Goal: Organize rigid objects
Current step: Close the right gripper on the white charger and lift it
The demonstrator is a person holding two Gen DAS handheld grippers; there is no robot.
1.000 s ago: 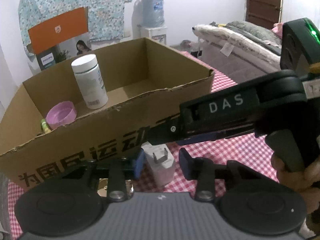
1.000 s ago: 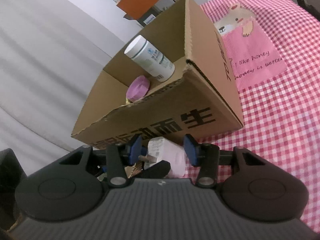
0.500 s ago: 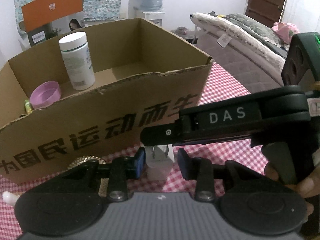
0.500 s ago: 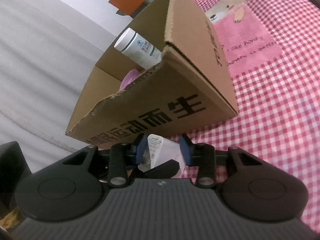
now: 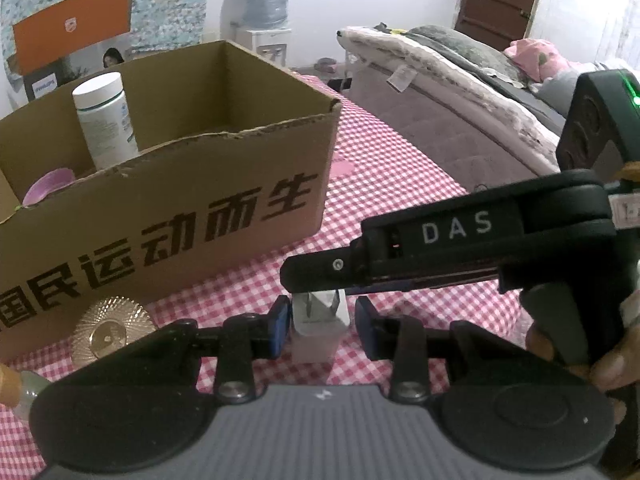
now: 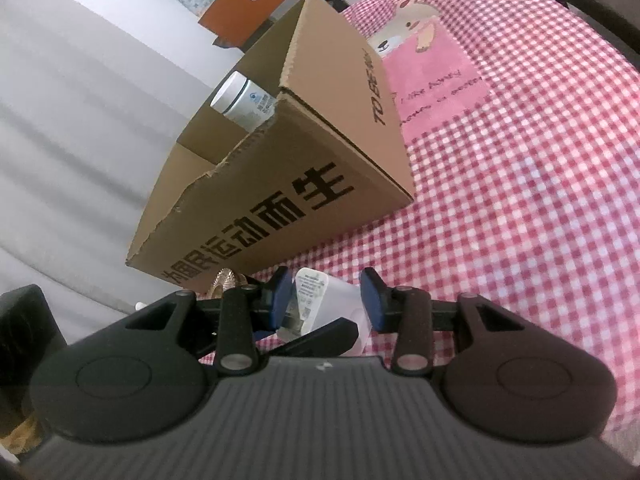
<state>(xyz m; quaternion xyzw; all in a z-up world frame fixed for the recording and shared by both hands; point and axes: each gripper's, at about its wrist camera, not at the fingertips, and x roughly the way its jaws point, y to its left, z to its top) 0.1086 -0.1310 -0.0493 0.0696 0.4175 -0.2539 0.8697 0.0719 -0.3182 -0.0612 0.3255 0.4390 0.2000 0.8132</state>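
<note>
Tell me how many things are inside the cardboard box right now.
2 clearly: a white bottle standing upright near the back wall of the cardboard box, and a pink bowl at its left end. The front wall may hide more.

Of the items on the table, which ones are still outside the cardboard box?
The white charger and the gold disc lie on the cloth; the white bottle and pink lid are inside.

cardboard box (image 5: 168,216) wall ahead — checkered cloth (image 5: 384,184) free rightward
</note>
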